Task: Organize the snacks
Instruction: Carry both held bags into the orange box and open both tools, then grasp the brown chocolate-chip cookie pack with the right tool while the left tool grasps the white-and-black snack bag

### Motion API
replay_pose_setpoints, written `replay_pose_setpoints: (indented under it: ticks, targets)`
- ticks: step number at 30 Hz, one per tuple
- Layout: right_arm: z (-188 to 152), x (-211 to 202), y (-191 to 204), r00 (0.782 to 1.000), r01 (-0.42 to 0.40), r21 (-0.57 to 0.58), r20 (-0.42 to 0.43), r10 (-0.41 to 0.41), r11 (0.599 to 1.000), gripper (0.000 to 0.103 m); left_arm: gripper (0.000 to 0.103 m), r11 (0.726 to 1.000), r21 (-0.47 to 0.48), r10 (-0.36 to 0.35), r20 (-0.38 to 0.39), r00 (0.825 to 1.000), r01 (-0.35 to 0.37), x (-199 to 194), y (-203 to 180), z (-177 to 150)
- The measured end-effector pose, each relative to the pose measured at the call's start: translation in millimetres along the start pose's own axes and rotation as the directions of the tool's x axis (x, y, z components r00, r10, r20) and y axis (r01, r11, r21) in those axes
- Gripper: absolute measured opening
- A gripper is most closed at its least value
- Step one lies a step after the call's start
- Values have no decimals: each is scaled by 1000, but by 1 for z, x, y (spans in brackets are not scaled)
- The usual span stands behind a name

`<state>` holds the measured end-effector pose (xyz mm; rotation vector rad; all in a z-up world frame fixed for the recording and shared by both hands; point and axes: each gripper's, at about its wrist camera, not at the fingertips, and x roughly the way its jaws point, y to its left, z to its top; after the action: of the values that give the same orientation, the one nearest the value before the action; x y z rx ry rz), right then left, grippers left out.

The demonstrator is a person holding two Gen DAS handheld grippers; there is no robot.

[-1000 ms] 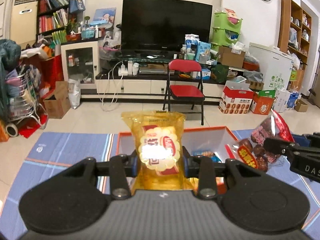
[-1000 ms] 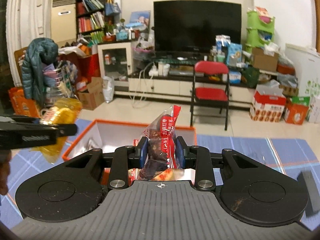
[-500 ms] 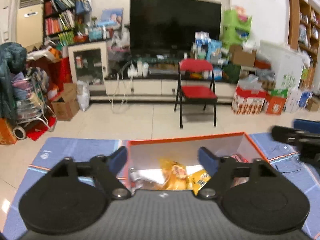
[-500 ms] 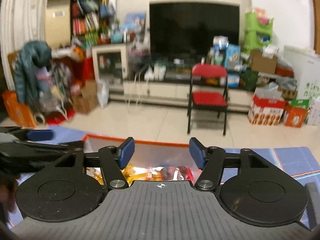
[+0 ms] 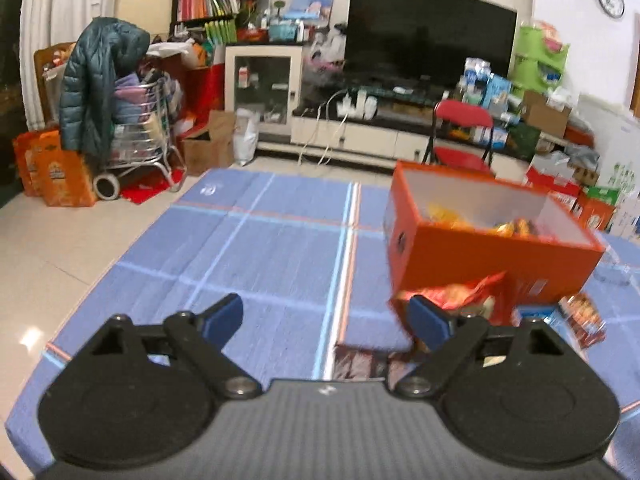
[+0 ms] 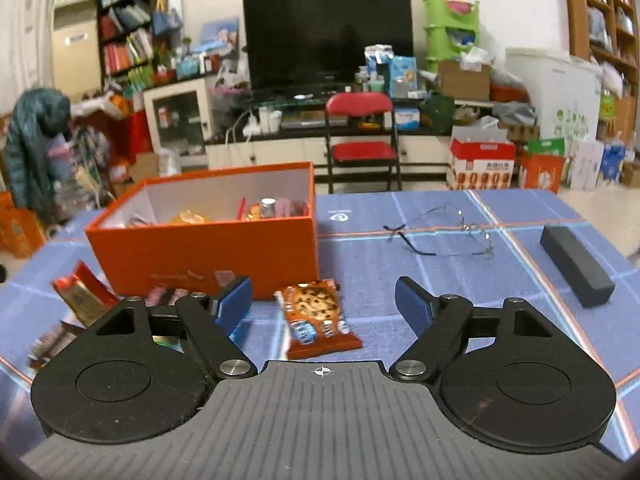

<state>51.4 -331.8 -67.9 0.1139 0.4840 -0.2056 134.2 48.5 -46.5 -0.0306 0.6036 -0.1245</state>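
An orange box (image 6: 208,252) with several snack packs inside stands on the blue tablecloth; it also shows in the left wrist view (image 5: 492,256). My right gripper (image 6: 323,306) is open and empty, low over an orange cookie packet (image 6: 316,316) that lies in front of the box. More packets lie at the box's left front corner (image 6: 80,292). My left gripper (image 5: 326,320) is open and empty, left of the box; a red-orange snack bag (image 5: 456,292) lies by its right finger, and a dark packet (image 5: 360,364) lies under it.
Eyeglasses (image 6: 444,232) and a black case (image 6: 576,264) lie on the cloth right of the box. The table edge (image 5: 80,280) runs along the left. A red chair (image 6: 360,136) and a TV stand are behind.
Both grippers opened and let their snack packs go into the box, then drew back and down toward the packets on the cloth. The left one swung left.
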Motion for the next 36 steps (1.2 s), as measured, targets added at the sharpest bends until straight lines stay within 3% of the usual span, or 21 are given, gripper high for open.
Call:
replay_pose_setpoints:
  ticks: [4,7,11,24,30,33,36]
  targets:
    - [0,23,-2,1000,-9,0,-2,9,1000,77,90,999,41,-31,-23,999,32,11,-1,-10]
    - [-2,48,3,999,-4,-42,-32,3,999,77,90,994,109,-1,-50,999,6,25,-6,-18]
    - [-10,74,6,998,9,-98,-55,-14,995,77,90,997,71,16,-98,995,-9,40,-1,-28]
    - [-20,130,9,988,-68,-76,-145,56,995,82,91,983,155,-82,-115,990,99,37,-30,-30]
    - [-29,145,13,980,-72,-74,-191,56,995,82,92,984,117,-116,-159,980,136,38,-39,-36]
    - [-33,146,15,979,-76,-89,-195,58,993,82,92,985,62,-149,-189,971,163,37,-47,-43]
    - [-35,145,18,979,-86,-103,-195,64,991,81,92,990,-24,-141,-223,965,139,37,-58,-52]
